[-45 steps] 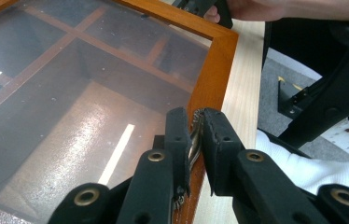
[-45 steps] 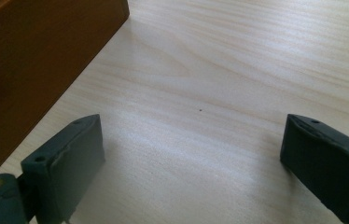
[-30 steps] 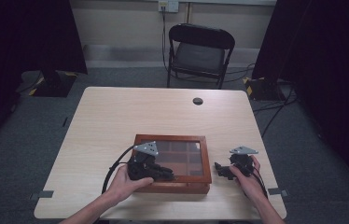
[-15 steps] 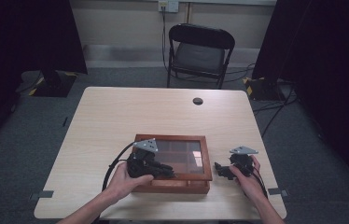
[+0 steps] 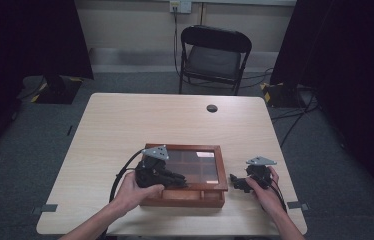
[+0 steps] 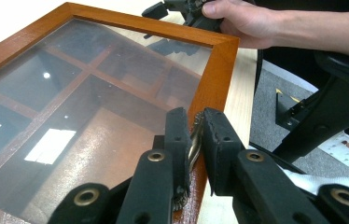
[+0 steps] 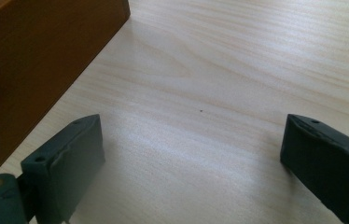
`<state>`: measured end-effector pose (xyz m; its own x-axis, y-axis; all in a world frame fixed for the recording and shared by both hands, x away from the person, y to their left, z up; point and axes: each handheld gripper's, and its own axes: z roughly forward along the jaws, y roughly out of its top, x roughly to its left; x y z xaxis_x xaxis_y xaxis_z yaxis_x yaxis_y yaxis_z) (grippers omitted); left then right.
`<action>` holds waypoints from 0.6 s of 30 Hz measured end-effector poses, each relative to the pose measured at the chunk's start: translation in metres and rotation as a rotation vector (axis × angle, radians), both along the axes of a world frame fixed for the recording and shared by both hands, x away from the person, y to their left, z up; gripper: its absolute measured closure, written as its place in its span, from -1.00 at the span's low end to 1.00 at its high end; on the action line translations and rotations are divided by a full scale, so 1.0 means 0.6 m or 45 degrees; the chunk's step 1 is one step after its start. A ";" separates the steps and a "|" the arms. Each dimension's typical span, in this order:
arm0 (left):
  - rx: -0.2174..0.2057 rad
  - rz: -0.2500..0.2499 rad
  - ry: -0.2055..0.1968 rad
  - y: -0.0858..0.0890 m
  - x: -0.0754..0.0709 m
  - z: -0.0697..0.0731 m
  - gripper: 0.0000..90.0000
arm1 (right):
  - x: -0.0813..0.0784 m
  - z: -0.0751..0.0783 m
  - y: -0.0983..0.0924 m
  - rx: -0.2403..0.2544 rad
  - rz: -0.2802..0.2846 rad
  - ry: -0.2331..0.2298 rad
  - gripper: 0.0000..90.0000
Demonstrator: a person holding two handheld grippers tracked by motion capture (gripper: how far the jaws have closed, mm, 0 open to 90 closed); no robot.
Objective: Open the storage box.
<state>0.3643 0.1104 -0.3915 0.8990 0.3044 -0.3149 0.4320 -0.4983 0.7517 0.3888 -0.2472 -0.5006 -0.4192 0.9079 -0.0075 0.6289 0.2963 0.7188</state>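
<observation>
A dim room with dark curtains and an empty chair (image 5: 214, 55) sits behind my pale wood worktop (image 5: 125, 125). Near its front edge lies a wooden box (image 5: 210, 150) with a glass lid (image 6: 70, 107), divided into compartments inside. My left hand-held gripper (image 6: 196, 140) reaches over the lid from the box's left, its jaws pinched narrow on a small metal catch (image 6: 194, 140) at the front rail of the lid frame. My right hand-held gripper (image 7: 191, 149) rests just beside the box's right wall, jaws spread wide and empty over bare wood. The lid's long axis runs left to right, so I judge any lift would swing up from this front edge, with the left hand already on it.
</observation>
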 end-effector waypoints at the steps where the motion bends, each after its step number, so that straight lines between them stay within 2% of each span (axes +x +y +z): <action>1: 0.000 0.004 -0.002 0.000 -0.001 0.001 0.79 | 0.000 0.000 0.000 0.000 0.000 0.000 -0.88; 18: -0.016 0.018 0.006 0.002 0.008 0.020 0.79 | 0.000 0.000 0.000 -0.001 0.002 0.000 -0.88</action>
<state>0.3689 0.1118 -0.3792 0.8930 0.3131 -0.3233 0.4428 -0.4826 0.7557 0.3890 -0.2472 -0.5006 -0.4206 0.9072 -0.0079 0.6284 0.2976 0.7188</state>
